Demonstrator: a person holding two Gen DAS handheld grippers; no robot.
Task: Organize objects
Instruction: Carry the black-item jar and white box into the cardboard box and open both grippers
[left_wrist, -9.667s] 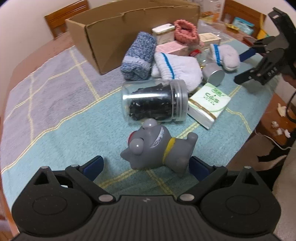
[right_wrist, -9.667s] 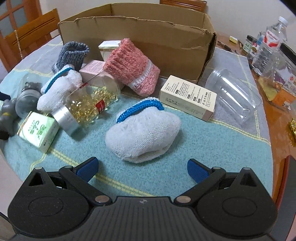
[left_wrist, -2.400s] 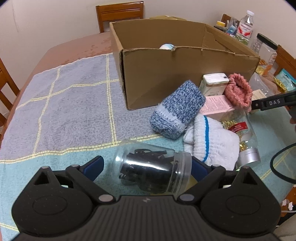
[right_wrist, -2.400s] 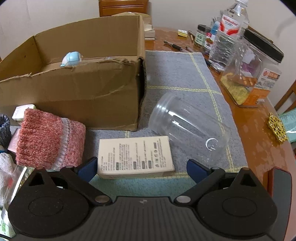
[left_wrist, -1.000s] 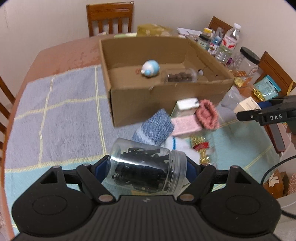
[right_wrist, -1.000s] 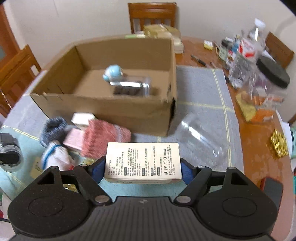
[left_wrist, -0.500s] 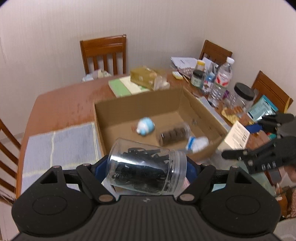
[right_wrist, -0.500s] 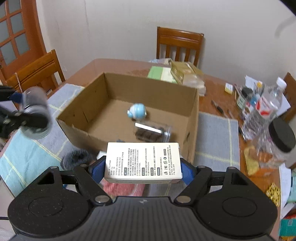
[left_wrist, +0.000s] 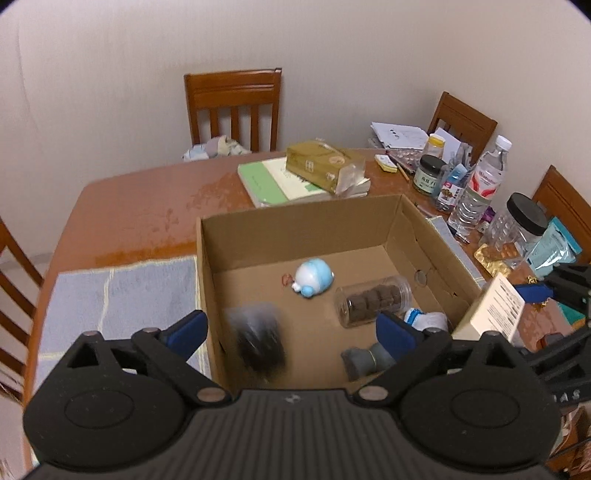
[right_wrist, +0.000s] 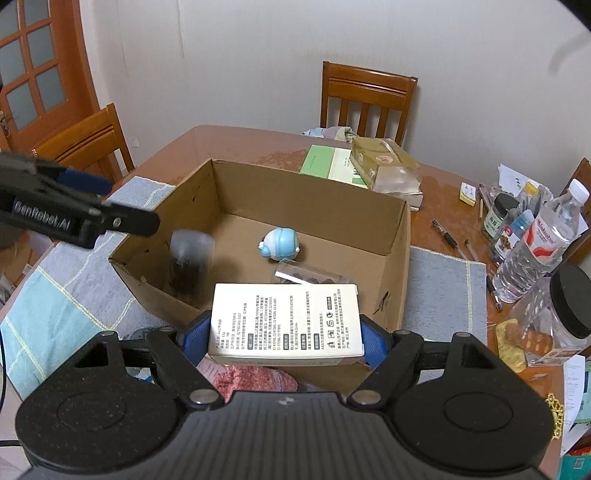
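Observation:
My left gripper (left_wrist: 291, 328) is open above the near side of the cardboard box (left_wrist: 295, 212). A clear jar of black pieces (left_wrist: 260, 341) is blurred in mid-fall inside the box, below my left fingers; it also shows in the right wrist view (right_wrist: 190, 266). My right gripper (right_wrist: 284, 338) is shut on a white printed carton (right_wrist: 284, 323) and holds it above the box's near right wall (right_wrist: 397, 251). In the box lie a blue-white toy (left_wrist: 314, 282), a jar of brown pieces (left_wrist: 373, 301), a white sock (left_wrist: 424, 319) and a grey toy (left_wrist: 364, 360).
The box stands on a wooden table (left_wrist: 147, 210) with a grey-blue mat (left_wrist: 122, 291). Books and a tissue pack (left_wrist: 325, 166) lie behind it. Water bottles (right_wrist: 535, 247) and jars (right_wrist: 554, 317) crowd the right side. A pink sock (right_wrist: 251, 380) lies below my right gripper. Chairs surround the table.
My left gripper opened and let go of the black-piece jar, which is dropping into the box. My right gripper has moved closer over the box with the carton held.

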